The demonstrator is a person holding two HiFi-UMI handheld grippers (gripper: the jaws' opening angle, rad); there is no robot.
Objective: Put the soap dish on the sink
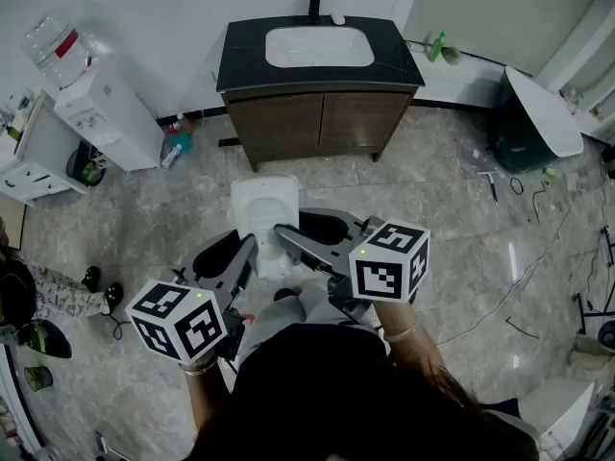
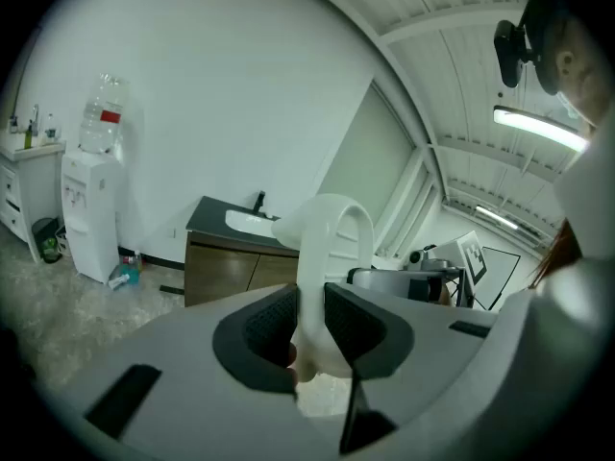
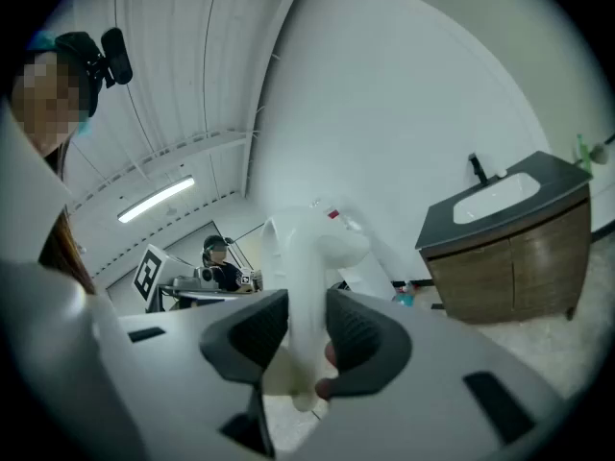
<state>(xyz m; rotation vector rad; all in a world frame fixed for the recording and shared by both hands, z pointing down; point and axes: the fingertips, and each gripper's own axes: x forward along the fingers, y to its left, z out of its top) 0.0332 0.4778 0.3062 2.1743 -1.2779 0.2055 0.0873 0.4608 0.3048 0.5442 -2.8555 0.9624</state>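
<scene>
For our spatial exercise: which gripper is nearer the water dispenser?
Left. The left gripper grips the soap dish on the side facing the water dispenser; the right gripper grips its far side.

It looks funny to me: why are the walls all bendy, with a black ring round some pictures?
Left gripper view: the wide lens bends the wall and darkens the corners; the ceiling lamp glares white, and the soap dish, very close, looks soft. Right gripper view: same bending and dark ring, soap dish blurry too. Head view: even light, sink sharp, only the edges curve a little.
</scene>
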